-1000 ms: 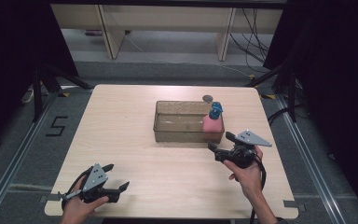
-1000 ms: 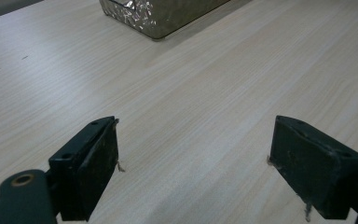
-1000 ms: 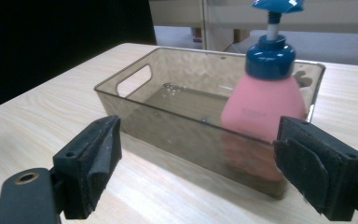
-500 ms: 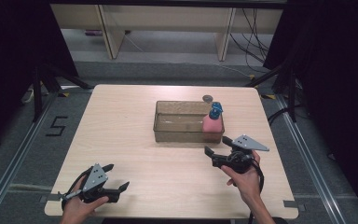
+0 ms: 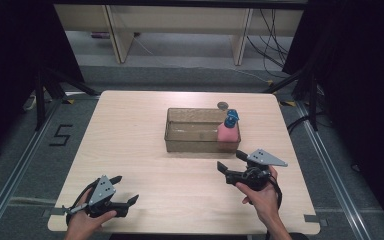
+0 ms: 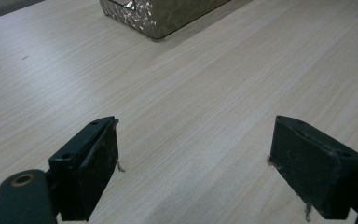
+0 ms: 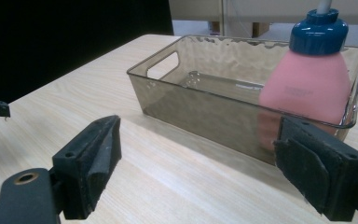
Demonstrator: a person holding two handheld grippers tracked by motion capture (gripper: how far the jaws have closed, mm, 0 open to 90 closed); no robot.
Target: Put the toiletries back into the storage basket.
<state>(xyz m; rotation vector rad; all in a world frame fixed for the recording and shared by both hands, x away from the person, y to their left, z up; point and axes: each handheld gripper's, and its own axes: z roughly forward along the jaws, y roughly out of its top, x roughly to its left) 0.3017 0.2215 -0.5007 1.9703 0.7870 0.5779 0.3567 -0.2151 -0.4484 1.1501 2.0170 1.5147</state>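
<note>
A clear smoky plastic bin (image 5: pixel 195 131) (image 7: pixel 205 88) stands on the middle of the wooden table (image 5: pixel 145 145). A pink bottle with a blue cap (image 5: pixel 228 129) (image 7: pixel 310 86) stands upright in the bin's right end. My right gripper (image 5: pixel 232 161) (image 7: pixel 205 163) hovers open just in front of the bin's right half, nothing between its jaws. My left gripper (image 5: pixel 125 189) (image 6: pixel 193 163) rests open near the table's front left edge, over bare wood, with the bin's corner (image 6: pixel 158 16) far ahead.
A small dark round object (image 5: pixel 223 105) lies on the table just behind the bin. Shelving legs (image 5: pixel 115 35) and cables (image 5: pixel 275 35) stand on the floor beyond the table. Dark curtains flank both sides.
My right gripper has drawn back from the bin towards the front of the table and turned to face left. The left gripper has stayed put.
</note>
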